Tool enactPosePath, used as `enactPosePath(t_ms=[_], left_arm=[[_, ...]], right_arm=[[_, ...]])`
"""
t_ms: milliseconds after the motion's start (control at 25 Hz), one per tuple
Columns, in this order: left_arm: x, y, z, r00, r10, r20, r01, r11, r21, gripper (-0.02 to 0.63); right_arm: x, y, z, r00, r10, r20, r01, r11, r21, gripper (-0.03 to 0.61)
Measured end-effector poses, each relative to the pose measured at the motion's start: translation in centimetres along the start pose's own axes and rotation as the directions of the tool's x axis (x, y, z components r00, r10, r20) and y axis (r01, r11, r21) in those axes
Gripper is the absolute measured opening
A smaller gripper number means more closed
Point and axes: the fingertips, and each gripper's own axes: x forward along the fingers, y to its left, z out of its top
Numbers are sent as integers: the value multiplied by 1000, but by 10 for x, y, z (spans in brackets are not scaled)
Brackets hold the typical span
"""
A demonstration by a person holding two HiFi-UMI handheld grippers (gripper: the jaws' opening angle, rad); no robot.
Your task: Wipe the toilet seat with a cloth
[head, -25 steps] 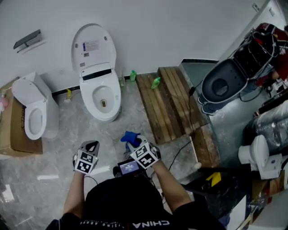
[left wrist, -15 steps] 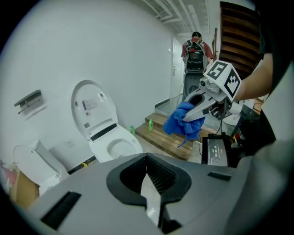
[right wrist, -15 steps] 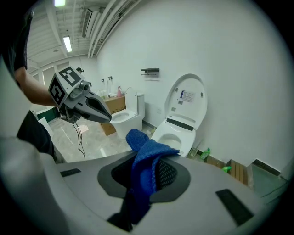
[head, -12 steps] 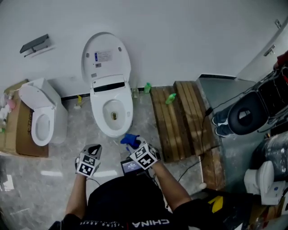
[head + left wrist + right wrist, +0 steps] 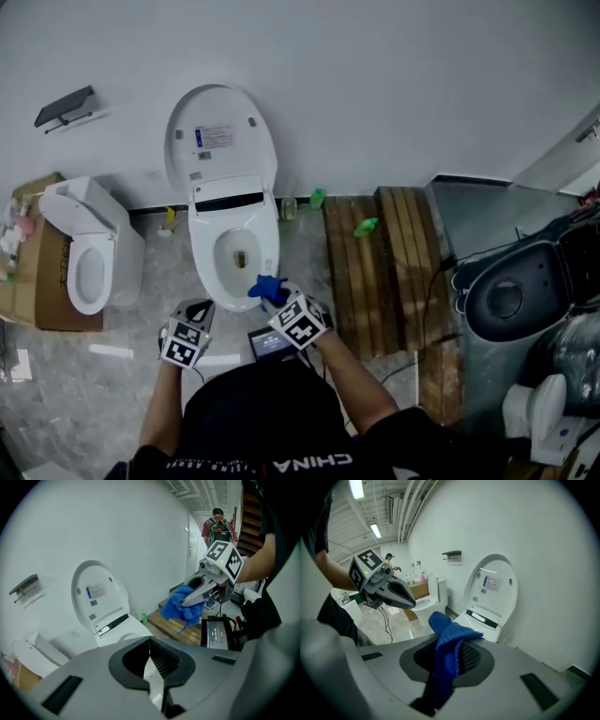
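**Blue cloth pinched in my right tongs, at the toilet's front**

Blue cloth (image 5: 449, 641) sits clamped between the jaws of my right tongs (image 5: 281, 302), bunched above them and trailing down below. From above, it shows over the front rim of the toilet (image 5: 234, 251); I cannot tell whether it touches the rim. The lid (image 5: 221, 141) stands raised against the white wall. My left tongs (image 5: 195, 309) hang just beside the right pair, jaws pressed together with nothing between them, short of the bowl. Further left stands a smaller toilet (image 5: 82, 264) next to a cardboard box (image 5: 36, 281). To the right lies a wooden pallet (image 5: 380, 267) with a green bottle (image 5: 366, 226) on it.
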Motion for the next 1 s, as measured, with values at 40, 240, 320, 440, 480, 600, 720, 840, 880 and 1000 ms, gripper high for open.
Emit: enactPosePath(t_ms=[40, 240, 320, 440, 480, 600, 720, 840, 880, 1000], left_arm=[[5, 2, 5, 1000, 1, -3, -1, 1000, -3, 11], [25, 11, 10, 999, -2, -33, 2, 1000, 4, 11], [29, 14, 7, 999, -10, -50, 11, 1000, 6, 11], [35, 23, 9, 998, -27, -53, 28, 1000, 14, 11], [37, 27, 10, 998, -36, -51, 37, 999, 20, 11], [39, 38, 13, 996, -70, -54, 74, 995, 63, 11], [36, 55, 14, 994, -95, -51, 99, 991, 92, 11], [33, 76, 18, 994, -101, -35, 104, 990, 100, 11], [34, 81, 20, 994, -102, -29, 105, 989, 108, 11], [36, 85, 23, 993, -116, -20, 117, 985, 126, 11]], right_arm=[[3, -7, -1, 1000, 8, -3, -8, 1000, 1, 71], [14, -30, -1, 1000, 20, -7, -20, 999, 28, 71], [18, -33, 3, 1000, 22, -4, -22, 999, 33, 71], [24, -35, 9, 1000, 18, -8, -18, 999, 49, 70], [26, -36, 11, 1000, 12, -11, -11, 998, 57, 71], [32, -38, 22, 1000, -23, -7, 24, 995, 93, 71], [34, -32, 39, 999, -52, 8, 50, 990, 134, 71], [39, -26, 52, 997, -76, 16, 73, 986, 147, 71], [41, -26, 55, 996, -84, 19, 81, 986, 147, 71], [43, -29, 60, 994, -106, 21, 102, 983, 150, 71]])
